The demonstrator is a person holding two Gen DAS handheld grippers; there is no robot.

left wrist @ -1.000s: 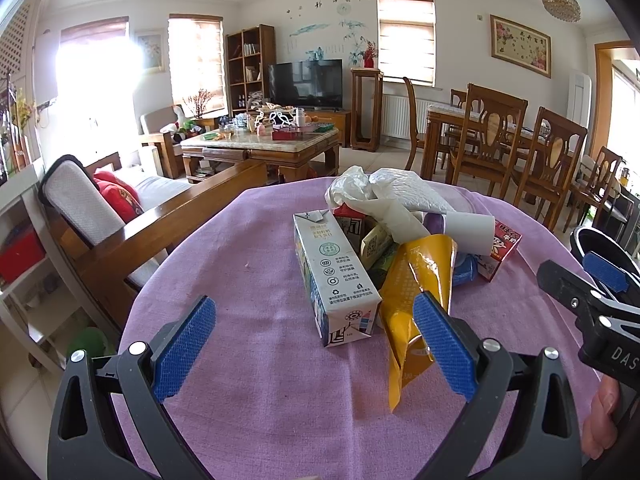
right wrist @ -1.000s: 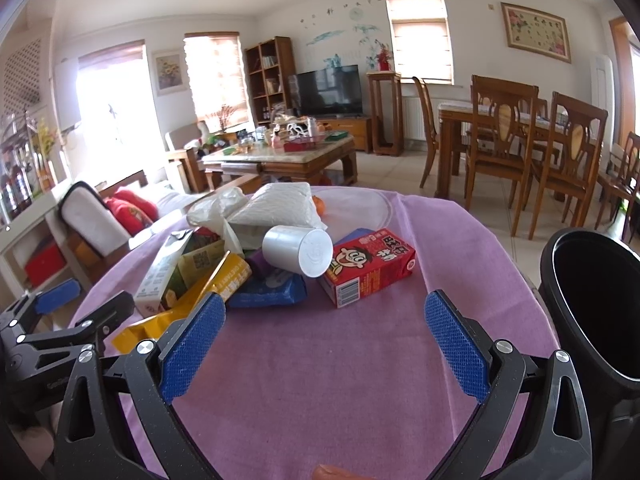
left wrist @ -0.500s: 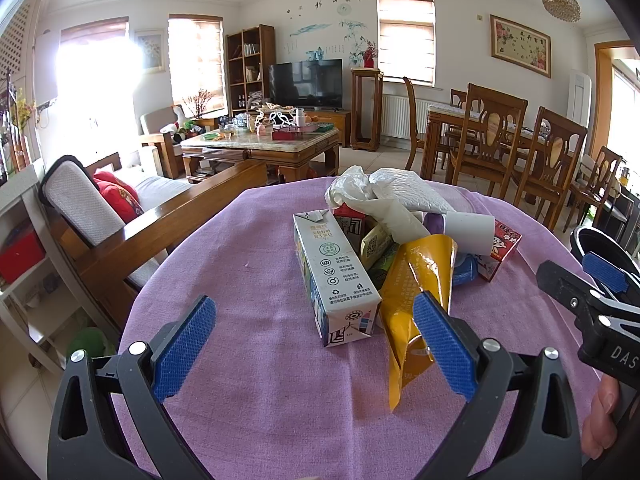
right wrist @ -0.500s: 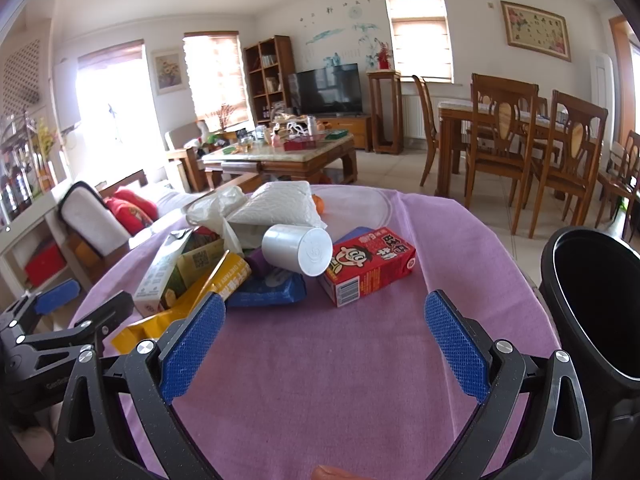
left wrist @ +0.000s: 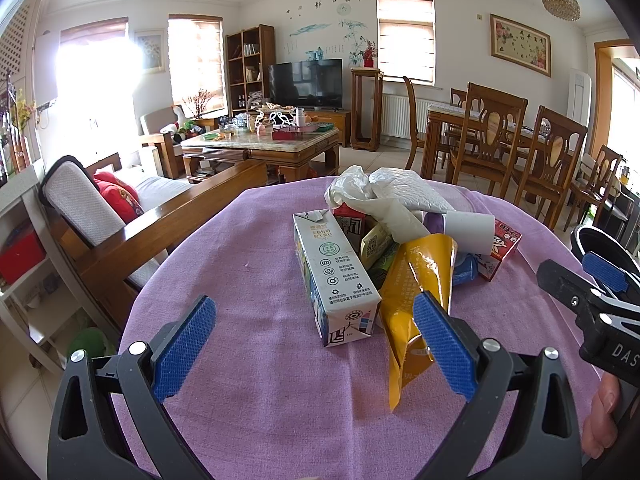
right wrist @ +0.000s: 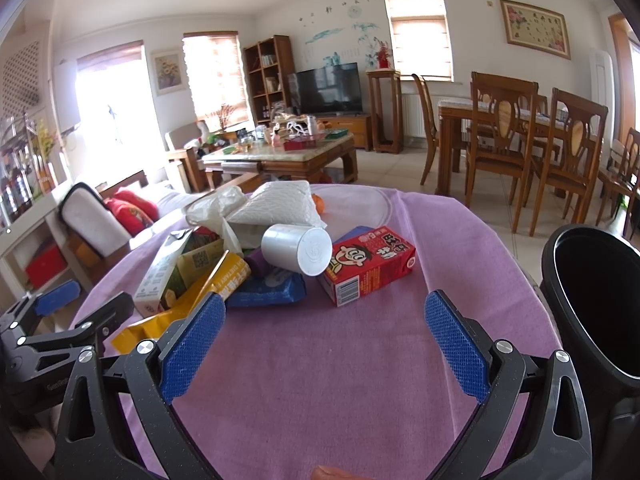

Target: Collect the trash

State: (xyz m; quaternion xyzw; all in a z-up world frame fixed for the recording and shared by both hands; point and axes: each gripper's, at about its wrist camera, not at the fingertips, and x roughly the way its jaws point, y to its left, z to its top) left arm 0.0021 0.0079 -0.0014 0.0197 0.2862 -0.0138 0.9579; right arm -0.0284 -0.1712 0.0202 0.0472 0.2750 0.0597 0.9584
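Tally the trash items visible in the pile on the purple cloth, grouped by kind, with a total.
Cartons and boxes: 3 (white milk carton, red drink box, red-topped carton half hidden behind)
Bags and wrappers: 5 (yellow bag, blue packet, white plastic bag, white padded pouch, small QR-code packet)
Cups: 1 (white cup)
Total: 9; more may lie hidden underneath.

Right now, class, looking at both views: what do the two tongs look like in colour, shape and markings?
Both tongs, left and right, are alike: black forked frames with triangular cut-outs and silver screws, each finger ending in a blue cross-hatched pad. Partial white lettering shows on their sides: "DAS" on the right one, seen from the left view. No cables or sleeves show.
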